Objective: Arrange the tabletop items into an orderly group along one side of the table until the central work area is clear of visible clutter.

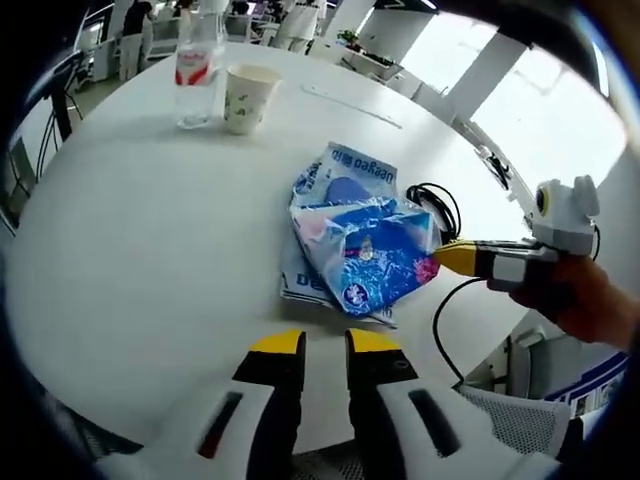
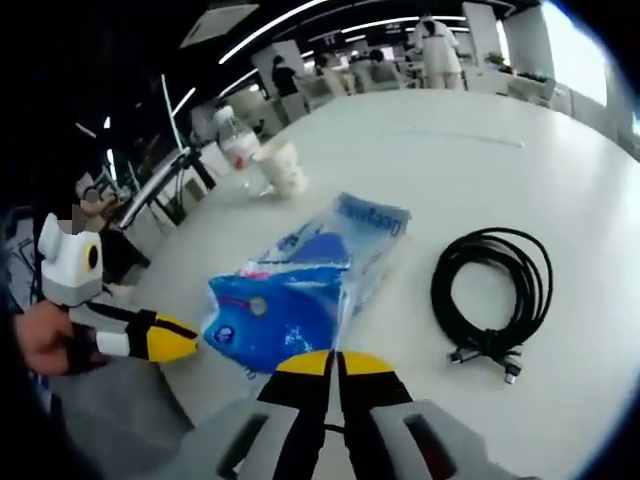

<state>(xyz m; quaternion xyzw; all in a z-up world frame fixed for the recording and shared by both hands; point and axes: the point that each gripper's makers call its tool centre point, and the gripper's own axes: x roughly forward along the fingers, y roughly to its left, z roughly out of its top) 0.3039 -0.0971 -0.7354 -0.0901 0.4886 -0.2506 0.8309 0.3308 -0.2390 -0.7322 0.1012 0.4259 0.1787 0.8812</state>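
Note:
A crumpled blue plastic bag lies on a flatter blue-and-white packet near the right side of the round white table. My right gripper comes in from the right, shut on the bag's edge. In the right gripper view the bag runs down between my own closed jaws. My left gripper hovers over the near table edge just short of the bag, jaws a little apart with nothing between them. It shows in the right gripper view as a yellow tip beside the bag.
A coiled black cable lies right of the bag, partly hidden behind it. A clear water bottle and a paper cup stand together at the far edge. People and chairs stand beyond the table.

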